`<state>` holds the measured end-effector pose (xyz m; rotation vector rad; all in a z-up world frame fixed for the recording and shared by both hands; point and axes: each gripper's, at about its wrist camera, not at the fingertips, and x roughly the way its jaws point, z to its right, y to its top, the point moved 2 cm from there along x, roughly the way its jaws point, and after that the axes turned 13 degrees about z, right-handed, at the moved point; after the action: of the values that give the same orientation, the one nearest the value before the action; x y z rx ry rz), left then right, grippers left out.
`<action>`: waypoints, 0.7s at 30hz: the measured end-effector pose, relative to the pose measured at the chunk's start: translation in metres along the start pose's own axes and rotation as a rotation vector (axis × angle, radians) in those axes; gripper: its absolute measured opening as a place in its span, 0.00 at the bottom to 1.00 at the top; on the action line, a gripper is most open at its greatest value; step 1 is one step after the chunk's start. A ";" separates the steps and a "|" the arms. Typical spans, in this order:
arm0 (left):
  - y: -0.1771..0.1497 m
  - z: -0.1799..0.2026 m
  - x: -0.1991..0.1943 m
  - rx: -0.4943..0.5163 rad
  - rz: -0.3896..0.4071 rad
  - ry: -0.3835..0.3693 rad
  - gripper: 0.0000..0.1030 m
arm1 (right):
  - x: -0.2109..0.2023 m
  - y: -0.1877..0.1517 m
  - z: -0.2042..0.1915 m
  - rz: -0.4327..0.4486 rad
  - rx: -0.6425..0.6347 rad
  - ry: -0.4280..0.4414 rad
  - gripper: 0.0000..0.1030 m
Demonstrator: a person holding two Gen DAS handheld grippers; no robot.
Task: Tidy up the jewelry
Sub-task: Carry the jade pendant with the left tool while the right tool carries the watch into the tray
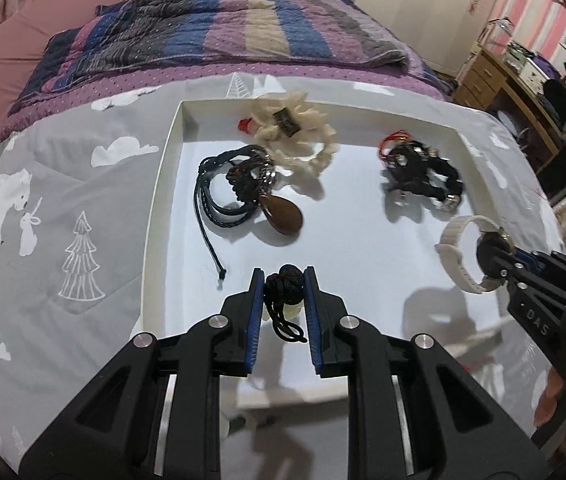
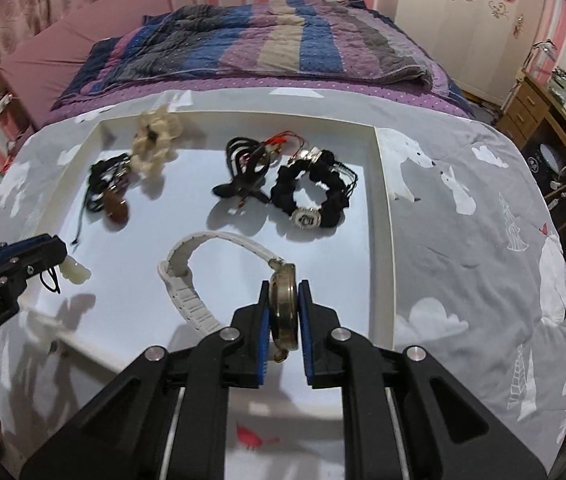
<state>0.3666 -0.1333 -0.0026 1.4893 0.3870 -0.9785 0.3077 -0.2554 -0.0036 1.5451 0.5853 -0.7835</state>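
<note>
A white tray [image 1: 171, 148] lies on the bed and also shows in the right wrist view [image 2: 385, 216]. My left gripper [image 1: 284, 284] is shut on a black knotted cord with a pale pendant [image 1: 285, 292], held above the tray's near left; it also shows in the right wrist view [image 2: 77, 272]. My right gripper [image 2: 284, 292] is shut on the case of a white-strap watch [image 2: 191, 292], held above the tray's near right; the watch also shows in the left wrist view [image 1: 467, 256]. In the tray lie a brown teardrop pendant with dark cords [image 1: 283, 214], a cream bracelet [image 1: 303, 136] and black bracelets [image 2: 315, 192].
The tray rests on a grey blanket with white animal prints [image 2: 463, 240]. A striped purple and blue quilt [image 1: 223, 32] lies behind it. A wooden desk with clutter [image 1: 523, 80] stands at the right. A black claw clip with red threads [image 2: 247, 172] lies mid-tray.
</note>
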 end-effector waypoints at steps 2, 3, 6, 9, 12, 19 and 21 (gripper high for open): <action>0.000 -0.002 0.007 0.000 0.009 0.015 0.17 | 0.008 0.001 0.000 0.001 0.008 -0.006 0.12; 0.001 -0.003 0.009 0.004 0.013 0.022 0.17 | 0.012 0.002 -0.001 0.000 0.010 -0.009 0.12; 0.005 -0.006 0.017 -0.011 0.011 0.023 0.17 | 0.021 0.004 0.000 0.004 0.022 -0.024 0.12; 0.007 -0.011 0.028 -0.029 0.009 0.039 0.17 | 0.030 0.004 0.001 0.007 0.038 -0.033 0.12; 0.006 -0.014 0.037 -0.039 0.002 0.049 0.17 | 0.039 0.001 0.002 0.013 0.053 -0.045 0.12; 0.004 -0.013 0.045 -0.044 0.016 0.063 0.17 | 0.042 0.002 0.003 0.049 0.075 -0.060 0.12; 0.003 -0.011 0.044 -0.042 0.022 0.070 0.17 | 0.041 0.000 0.005 0.061 0.096 -0.059 0.12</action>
<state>0.3977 -0.1364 -0.0350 1.4892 0.4384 -0.8977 0.3335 -0.2631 -0.0350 1.6148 0.4607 -0.8180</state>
